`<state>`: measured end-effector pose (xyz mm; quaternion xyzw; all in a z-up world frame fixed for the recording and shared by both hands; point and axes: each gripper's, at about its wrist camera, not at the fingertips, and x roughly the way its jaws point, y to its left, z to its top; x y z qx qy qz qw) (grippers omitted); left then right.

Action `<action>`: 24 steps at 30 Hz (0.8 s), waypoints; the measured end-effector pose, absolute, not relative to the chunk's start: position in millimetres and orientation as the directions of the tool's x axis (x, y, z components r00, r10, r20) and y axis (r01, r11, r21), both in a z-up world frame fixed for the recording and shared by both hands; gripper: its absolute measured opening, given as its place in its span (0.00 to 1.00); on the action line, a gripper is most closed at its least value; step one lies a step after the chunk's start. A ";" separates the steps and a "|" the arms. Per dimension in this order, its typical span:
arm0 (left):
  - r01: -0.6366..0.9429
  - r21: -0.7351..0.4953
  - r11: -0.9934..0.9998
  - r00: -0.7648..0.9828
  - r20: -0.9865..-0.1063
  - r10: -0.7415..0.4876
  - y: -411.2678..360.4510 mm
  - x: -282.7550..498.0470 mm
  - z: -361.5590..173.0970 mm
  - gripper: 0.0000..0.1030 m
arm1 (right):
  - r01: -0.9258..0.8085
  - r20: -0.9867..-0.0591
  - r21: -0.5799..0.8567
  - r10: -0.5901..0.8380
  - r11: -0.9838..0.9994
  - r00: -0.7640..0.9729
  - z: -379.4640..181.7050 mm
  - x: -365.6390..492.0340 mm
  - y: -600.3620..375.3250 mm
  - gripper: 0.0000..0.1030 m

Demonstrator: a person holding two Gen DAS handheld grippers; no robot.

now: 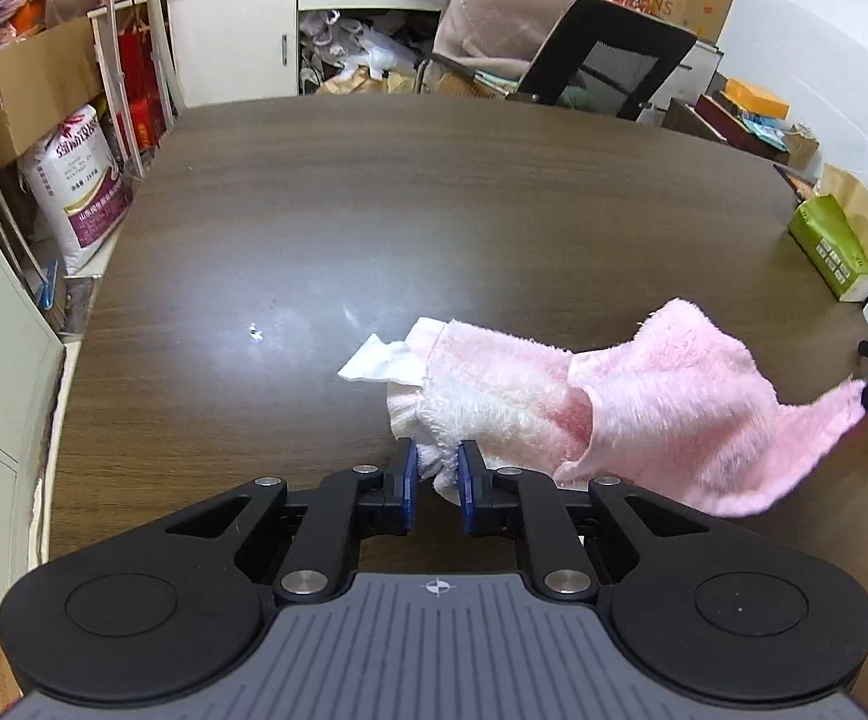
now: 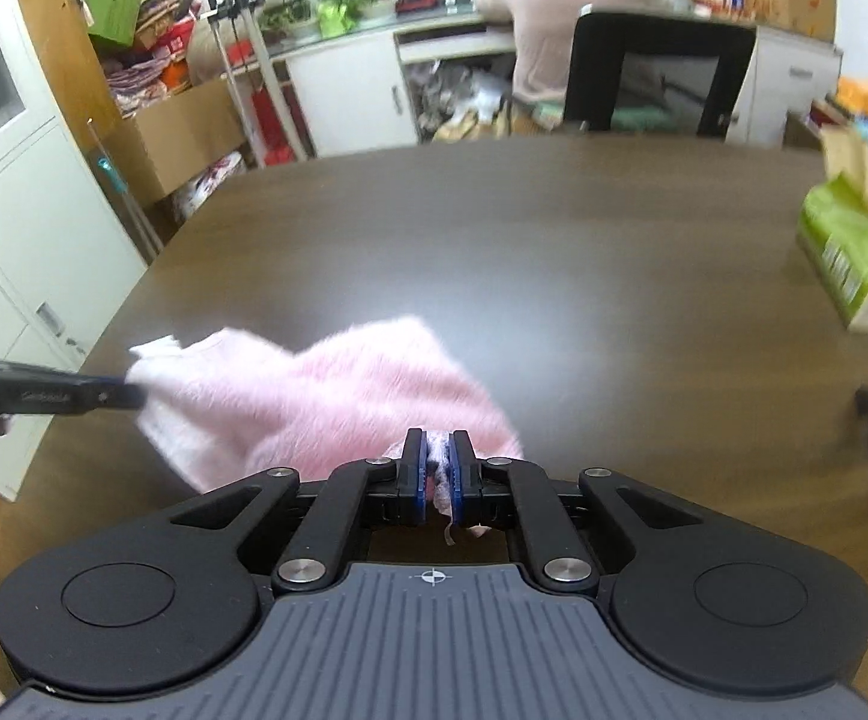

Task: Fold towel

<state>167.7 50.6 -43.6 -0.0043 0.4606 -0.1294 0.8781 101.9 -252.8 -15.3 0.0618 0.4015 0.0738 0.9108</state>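
Pink towel lies crumpled on the dark table, part lifted. From the left gripper the cloth spreads toward 1–2 o'clock; its long axis runs 9 to 3.

Left gripper: jaws narrow, a pale corner sits between the blue pads; whether truly pinched, cannot tell.

Right gripper: closed tight on a pink corner, cloth trailing away toward 10 o'clock.

Both grippers sit at opposite ends, so neither is nearer. The fold likely turns on carrying the right corner across toward the left one.
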 end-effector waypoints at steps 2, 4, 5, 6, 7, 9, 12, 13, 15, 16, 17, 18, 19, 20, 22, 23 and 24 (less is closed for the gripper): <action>0.219 -0.123 0.968 0.545 -0.807 -0.226 54.1 161.1 -39.9 0.13 | -0.078 -0.709 0.181 0.185 0.980 0.681 -8.9 102.3 -258.1 0.08; 0.213 -0.119 0.970 0.546 -0.809 -0.219 59.8 150.4 -34.8 0.13 | -0.069 -0.690 0.198 0.189 0.978 0.699 0.9 102.0 -265.0 0.08; 0.211 -0.117 0.970 0.545 -0.810 -0.217 62.4 144.9 -32.9 0.13 | -0.058 -0.678 0.195 0.178 0.979 0.714 7.6 101.6 -269.5 0.08; 0.209 -0.116 0.971 0.545 -0.811 -0.214 64.4 140.1 -31.5 0.13 | -0.048 -0.666 0.193 0.167 0.980 0.727 13.8 101.4 -273.7 0.08; 0.206 -0.113 0.972 0.545 -0.812 -0.210 66.4 135.5 -30.1 0.13 | -0.043 -0.665 0.191 0.162 0.981 0.729 14.1 102.4 -274.9 0.08; 0.198 -0.109 0.974 0.540 -0.817 -0.202 69.4 128.9 -28.4 0.13 | 0.002 -0.651 0.164 0.106 0.986 0.752 26.7 99.1 -289.9 0.08; 0.190 -0.107 0.976 0.525 -0.829 -0.193 74.1 116.0 -28.4 0.13 | 0.088 -0.672 0.120 0.015 0.989 0.741 31.3 94.8 -315.8 0.08; 0.190 -0.102 0.976 0.522 -0.832 -0.189 73.8 113.6 -29.9 0.13 | 0.090 -0.685 0.098 0.001 0.991 0.728 28.6 94.4 -317.9 0.08; 0.194 -0.095 0.976 0.513 -0.839 -0.183 72.2 110.7 -33.5 0.13 | 0.090 -0.711 0.055 -0.024 0.994 0.703 22.8 93.5 -321.6 0.10; 0.196 -0.089 0.976 0.505 -0.845 -0.179 70.5 109.9 -37.2 0.13 | 0.036 -0.729 0.039 0.004 0.999 0.684 15.9 92.1 -315.1 0.11; 0.195 -0.086 0.977 0.497 -0.850 -0.174 69.3 110.1 -40.5 0.14 | -0.017 -0.739 0.029 0.033 0.999 0.672 10.2 90.2 -305.7 0.13; 0.189 -0.085 0.978 0.490 -0.855 -0.169 69.0 111.1 -43.3 0.14 | -0.085 -0.755 0.015 0.067 0.996 0.653 2.3 91.5 -291.6 0.20; 0.182 -0.085 0.980 0.484 -0.859 -0.164 69.0 111.9 -46.1 0.14 | -0.148 -0.774 0.003 0.096 0.989 0.626 -7.2 91.8 -278.7 0.23; 0.176 -0.086 0.981 0.480 -0.862 -0.162 69.0 112.8 -48.1 0.14 | -0.207 -0.795 -0.006 0.121 0.978 0.594 -18.5 92.2 -264.3 0.25; 0.168 -0.092 0.981 0.480 -0.862 -0.163 70.3 112.4 -49.5 0.14 | -0.291 -0.821 0.008 0.172 0.957 0.544 -36.4 91.4 -239.3 0.25; 0.166 -0.096 0.981 0.479 -0.862 -0.165 70.9 112.0 -50.1 0.14 | -0.343 -0.835 0.024 0.207 0.939 0.509 -47.1 91.4 -223.1 0.25; 0.165 -0.097 0.982 0.478 -0.862 -0.165 70.9 111.6 -50.5 0.14 | -0.369 -0.838 0.033 0.227 0.929 0.496 -50.4 91.2 -214.3 0.25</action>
